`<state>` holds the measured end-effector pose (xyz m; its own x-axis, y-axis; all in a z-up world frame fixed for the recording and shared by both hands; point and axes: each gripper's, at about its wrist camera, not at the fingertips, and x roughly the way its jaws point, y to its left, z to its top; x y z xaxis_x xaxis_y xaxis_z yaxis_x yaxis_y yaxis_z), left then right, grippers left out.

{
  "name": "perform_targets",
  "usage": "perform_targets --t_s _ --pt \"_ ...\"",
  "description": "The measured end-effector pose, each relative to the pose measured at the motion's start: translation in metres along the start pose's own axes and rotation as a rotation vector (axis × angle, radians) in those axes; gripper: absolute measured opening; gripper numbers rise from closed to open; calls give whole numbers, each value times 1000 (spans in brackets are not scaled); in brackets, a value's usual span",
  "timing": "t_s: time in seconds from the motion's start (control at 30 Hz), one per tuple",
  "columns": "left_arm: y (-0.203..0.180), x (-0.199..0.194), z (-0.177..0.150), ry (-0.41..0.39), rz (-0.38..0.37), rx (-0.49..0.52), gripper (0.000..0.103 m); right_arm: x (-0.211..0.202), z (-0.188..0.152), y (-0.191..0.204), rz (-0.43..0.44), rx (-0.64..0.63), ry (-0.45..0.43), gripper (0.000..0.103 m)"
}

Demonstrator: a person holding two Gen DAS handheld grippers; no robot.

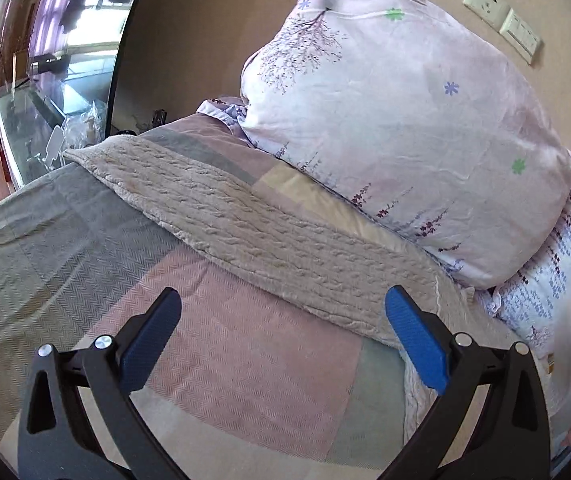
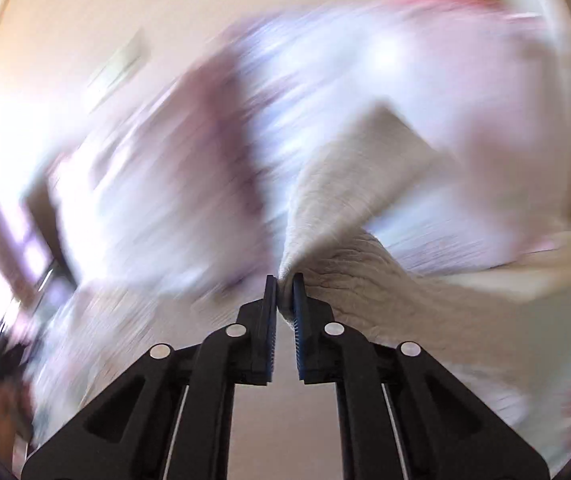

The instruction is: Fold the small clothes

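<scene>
A beige cable-knit garment [image 1: 269, 236] lies spread on the bed, running from the upper left down to the lower right in the left wrist view. My left gripper [image 1: 281, 320] is open and empty, just above the bedspread in front of the garment's near edge. My right gripper [image 2: 284, 292] is shut on a bunched edge of the same beige knit garment [image 2: 349, 216] and holds it lifted. The right wrist view is strongly motion-blurred.
A patchwork bedspread [image 1: 245, 368] of pink, grey and green covers the bed. A floral pillow [image 1: 397, 120] leans against the beige wall, with a second one [image 1: 557, 272] under it. Wall sockets [image 1: 501, 20] are at the top right. A glass tank [image 1: 25, 128] stands at the left.
</scene>
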<state>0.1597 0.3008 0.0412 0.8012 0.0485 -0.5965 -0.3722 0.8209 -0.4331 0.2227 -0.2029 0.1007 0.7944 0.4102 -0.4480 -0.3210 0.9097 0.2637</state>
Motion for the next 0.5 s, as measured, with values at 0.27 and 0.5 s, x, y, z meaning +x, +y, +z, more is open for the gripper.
perform_targets --t_s 0.27,0.5 --pt "75 21 34 39 5 -302 88 27 -36 53 101 -58 113 68" --pt "139 43 62 3 -10 -590 59 -21 -21 -31 -65 98 31 74"
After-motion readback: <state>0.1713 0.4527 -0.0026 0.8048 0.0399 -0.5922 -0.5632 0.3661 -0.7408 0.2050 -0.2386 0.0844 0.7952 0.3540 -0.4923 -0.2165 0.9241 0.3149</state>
